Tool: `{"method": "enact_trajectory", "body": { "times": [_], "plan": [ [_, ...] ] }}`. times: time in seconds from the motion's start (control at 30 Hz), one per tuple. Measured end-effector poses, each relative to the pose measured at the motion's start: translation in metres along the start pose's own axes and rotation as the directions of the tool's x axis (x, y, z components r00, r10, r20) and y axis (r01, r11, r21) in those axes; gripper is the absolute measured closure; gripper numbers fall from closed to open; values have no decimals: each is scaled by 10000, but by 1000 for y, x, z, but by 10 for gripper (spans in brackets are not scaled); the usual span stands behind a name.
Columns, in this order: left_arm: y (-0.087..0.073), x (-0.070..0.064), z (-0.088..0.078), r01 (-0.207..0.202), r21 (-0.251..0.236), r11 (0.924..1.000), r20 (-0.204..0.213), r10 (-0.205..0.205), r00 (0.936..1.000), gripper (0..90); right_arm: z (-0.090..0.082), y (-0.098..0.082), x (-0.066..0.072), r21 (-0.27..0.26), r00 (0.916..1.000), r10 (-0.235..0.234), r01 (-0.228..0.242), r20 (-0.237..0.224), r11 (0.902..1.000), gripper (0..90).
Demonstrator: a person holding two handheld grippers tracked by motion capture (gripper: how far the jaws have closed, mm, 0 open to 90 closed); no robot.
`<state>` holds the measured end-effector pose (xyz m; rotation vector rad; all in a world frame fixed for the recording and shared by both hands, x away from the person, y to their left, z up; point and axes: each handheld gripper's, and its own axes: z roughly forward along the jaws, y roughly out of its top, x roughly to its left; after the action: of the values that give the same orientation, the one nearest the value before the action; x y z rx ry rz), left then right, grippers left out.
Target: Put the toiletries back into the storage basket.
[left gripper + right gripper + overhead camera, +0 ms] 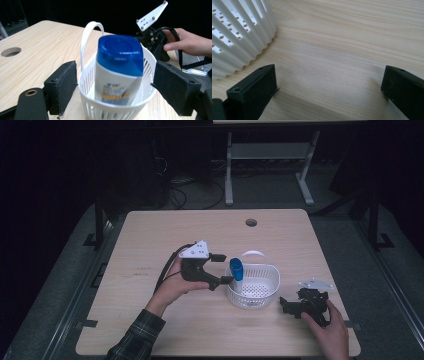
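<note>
A white bottle with a blue cap (236, 270) stands upright inside a white slotted basket (259, 292) near the middle of the table. My left gripper (223, 268) is at the basket's left rim, its jaws on either side of the bottle. In the left gripper view the bottle (117, 72) sits between the pads (63, 85) with a gap on each side, so the gripper (115, 87) is open. My right gripper (292, 305) rests low on the table to the right of the basket. Its jaws (329, 87) are open over bare wood beside the basket wall (239, 42).
The basket has a raised white handle (86, 42) on its far side. A round cable hole (251, 222) lies near the table's (165, 230) far edge. The left gripper's cable (167, 265) trails toward the person's sleeve. A metal stand (270, 165) is on the floor beyond the table.
</note>
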<state>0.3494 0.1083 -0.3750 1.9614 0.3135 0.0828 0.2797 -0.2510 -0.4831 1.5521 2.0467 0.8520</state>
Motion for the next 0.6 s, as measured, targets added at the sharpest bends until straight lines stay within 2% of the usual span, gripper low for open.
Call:
{"method": "enact_trajectory", "body": {
  "times": [0.33,0.6],
  "plan": [
    [-12,0,-22,11,353,9994,-692,14,9976,191,0,0,0,-12,10000,-22,22,-1,10000,0],
    [-25,0,-39,70,546,9985,-1225,-3,9925,191,0,0,0,-15,10000,-15,15,13,10000,0]
  ]
}}
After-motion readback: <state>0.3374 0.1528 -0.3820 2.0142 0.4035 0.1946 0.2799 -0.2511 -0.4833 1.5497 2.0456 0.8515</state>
